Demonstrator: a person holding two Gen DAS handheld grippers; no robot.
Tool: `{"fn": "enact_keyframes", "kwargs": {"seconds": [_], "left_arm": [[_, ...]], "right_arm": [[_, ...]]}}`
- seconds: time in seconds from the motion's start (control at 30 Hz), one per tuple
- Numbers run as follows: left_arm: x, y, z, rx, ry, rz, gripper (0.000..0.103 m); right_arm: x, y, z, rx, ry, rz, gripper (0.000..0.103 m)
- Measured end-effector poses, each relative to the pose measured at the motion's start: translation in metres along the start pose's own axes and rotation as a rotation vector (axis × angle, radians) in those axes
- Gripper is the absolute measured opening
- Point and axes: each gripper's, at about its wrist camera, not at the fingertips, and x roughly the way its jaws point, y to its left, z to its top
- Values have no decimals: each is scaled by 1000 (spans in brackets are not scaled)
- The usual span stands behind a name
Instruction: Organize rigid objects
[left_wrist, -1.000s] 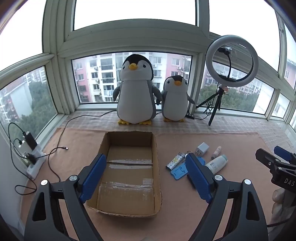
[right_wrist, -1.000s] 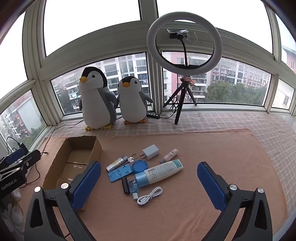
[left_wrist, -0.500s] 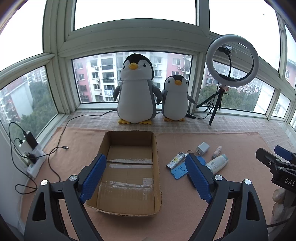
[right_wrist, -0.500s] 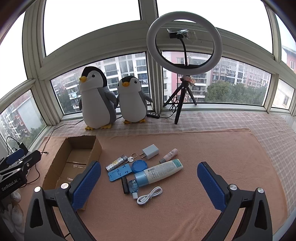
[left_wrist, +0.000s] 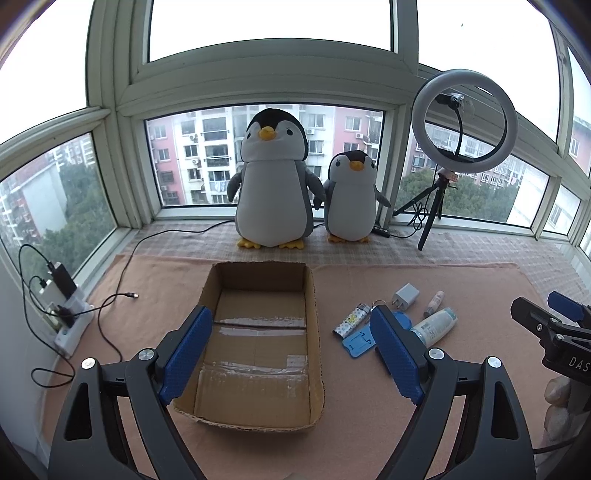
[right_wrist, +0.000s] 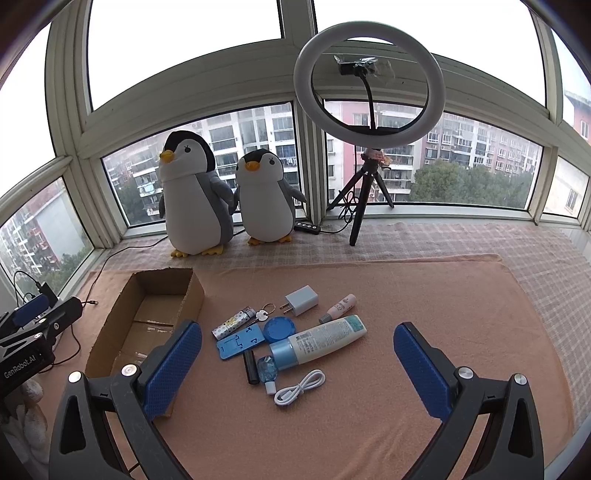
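Cardboard box (left_wrist: 258, 332) is sitting empty under the gaping left hand-held gripper (left_wrist: 291, 354); every item, lotion bottle (right_wrist: 325, 341) included, is waiting ahead of the wide-open right hand-held gripper (right_wrist: 297, 369).

Cardboard, cloth and plastic showing

Matt brown cardboard box (left_wrist: 258, 332) is glinting with glossy tape; the surface (right_wrist: 369, 424) is wearing fuzzy peach cloth; the lotion bottle (right_wrist: 325, 341) is gleaming smooth plastic; blue fingers (right_wrist: 173, 369) are looking dimpled, rubbery.
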Motion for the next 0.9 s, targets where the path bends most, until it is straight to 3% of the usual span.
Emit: {"fn": "enact_keyframes", "kwargs": {"seconds": [0.9], "left_arm": [[1, -1, 0, 5, 3, -1, 88]], "right_arm": [[1, 0, -2, 3, 7, 1, 103]]}}
